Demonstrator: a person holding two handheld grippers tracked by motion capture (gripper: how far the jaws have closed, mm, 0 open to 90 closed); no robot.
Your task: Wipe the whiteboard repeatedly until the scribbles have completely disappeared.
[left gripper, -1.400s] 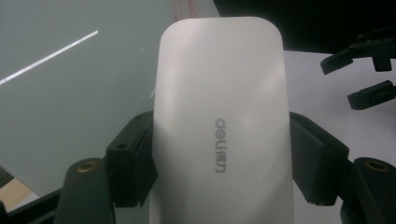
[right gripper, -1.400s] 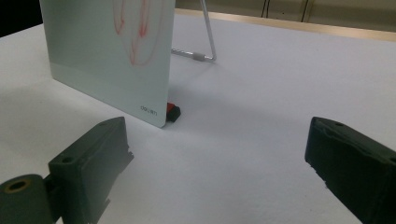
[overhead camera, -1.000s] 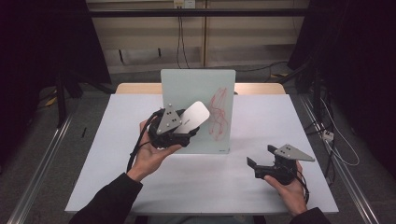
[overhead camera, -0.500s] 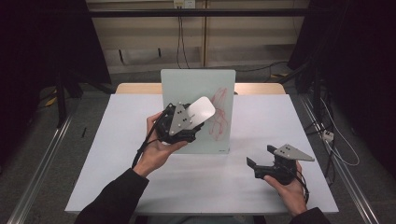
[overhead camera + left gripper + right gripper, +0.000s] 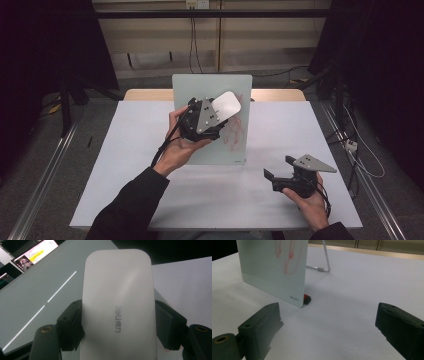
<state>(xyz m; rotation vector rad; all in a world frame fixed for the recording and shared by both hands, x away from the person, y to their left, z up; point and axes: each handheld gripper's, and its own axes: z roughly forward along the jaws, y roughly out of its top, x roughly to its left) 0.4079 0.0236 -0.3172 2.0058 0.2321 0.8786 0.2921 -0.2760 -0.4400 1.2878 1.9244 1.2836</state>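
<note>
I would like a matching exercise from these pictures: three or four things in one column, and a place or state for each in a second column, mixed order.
Things:
1. left hand-held gripper
2. right hand-held gripper
3. glass drawing board
4. white eraser

States:
A. stands upright on the table, red scribbles on it
B. open, holding nothing, low near the table
C. clamped between two black jaws
D. raised in front of the board, shut on something

Pairs: 1-D, 2-B, 3-A, 4-C

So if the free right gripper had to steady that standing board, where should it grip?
Probably the board's bare right edge, coming in from the right side: the thin upright panel fits between the open right gripper, and the left gripper holds the eraser at its face.
</note>
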